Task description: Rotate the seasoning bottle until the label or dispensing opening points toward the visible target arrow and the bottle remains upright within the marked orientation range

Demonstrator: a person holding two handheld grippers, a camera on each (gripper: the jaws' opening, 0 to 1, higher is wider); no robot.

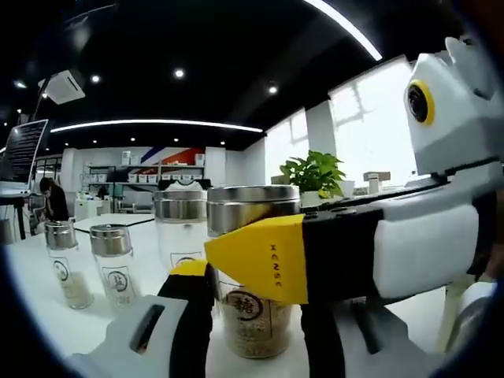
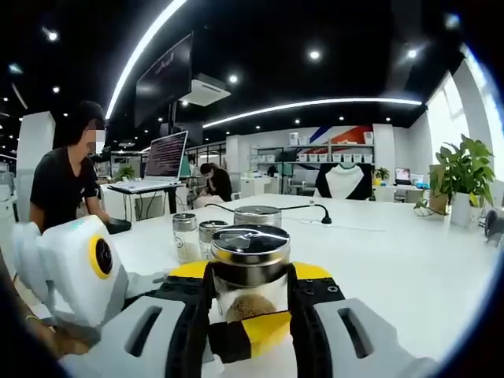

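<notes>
The seasoning bottle [image 1: 253, 323] is a clear glass jar with a steel lid and brown grains, standing upright on the white table [image 1: 31, 291]. Its round label [image 1: 246, 305] faces the left gripper view. My left gripper [image 1: 253, 303] has its black jaws against both sides of the jar. The right gripper's yellow-tipped finger [image 1: 260, 256] crosses in front of the glass from the right. In the right gripper view the same bottle [image 2: 250, 260] sits between the jaws of my right gripper [image 2: 250, 272], which press on its sides. The left gripper's yellow finger [image 2: 264, 332] lies across its base.
Two small shakers [image 1: 61, 264] [image 1: 113, 264] and a second large jar [image 1: 179, 224] stand just beyond the bottle; the shakers [image 2: 186, 236] and jar [image 2: 257, 216] show again. A potted plant [image 2: 465, 169], a cable [image 2: 315, 213], a laptop [image 2: 165, 157] and a person [image 2: 67, 181] are farther off.
</notes>
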